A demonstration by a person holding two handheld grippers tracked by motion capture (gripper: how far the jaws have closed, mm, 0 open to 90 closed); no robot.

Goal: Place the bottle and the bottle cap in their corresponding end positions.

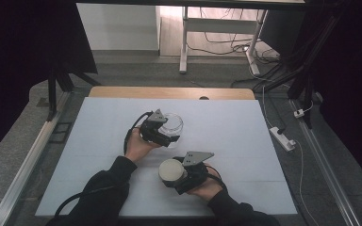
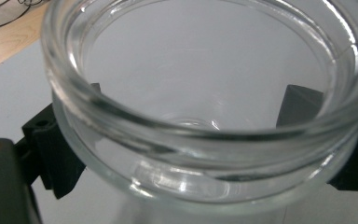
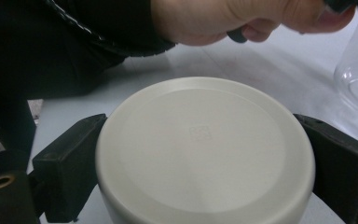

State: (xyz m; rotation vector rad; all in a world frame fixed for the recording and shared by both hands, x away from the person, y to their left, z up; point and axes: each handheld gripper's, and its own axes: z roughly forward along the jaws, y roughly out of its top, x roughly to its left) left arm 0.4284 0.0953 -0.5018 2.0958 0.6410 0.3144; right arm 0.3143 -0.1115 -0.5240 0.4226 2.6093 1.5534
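jar (image 2: 205, 93) base cut off | lid (image 3: 205, 149) hides right tongs (image 3: 205, 154) tips

Dim surroundings, soft close-ups, faint glass glare

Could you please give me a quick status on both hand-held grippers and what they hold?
Left hand-held gripper shut on glass jar, mouth open. Right hand-held gripper shut on white lid. Lid not yet on jar; nothing between them.
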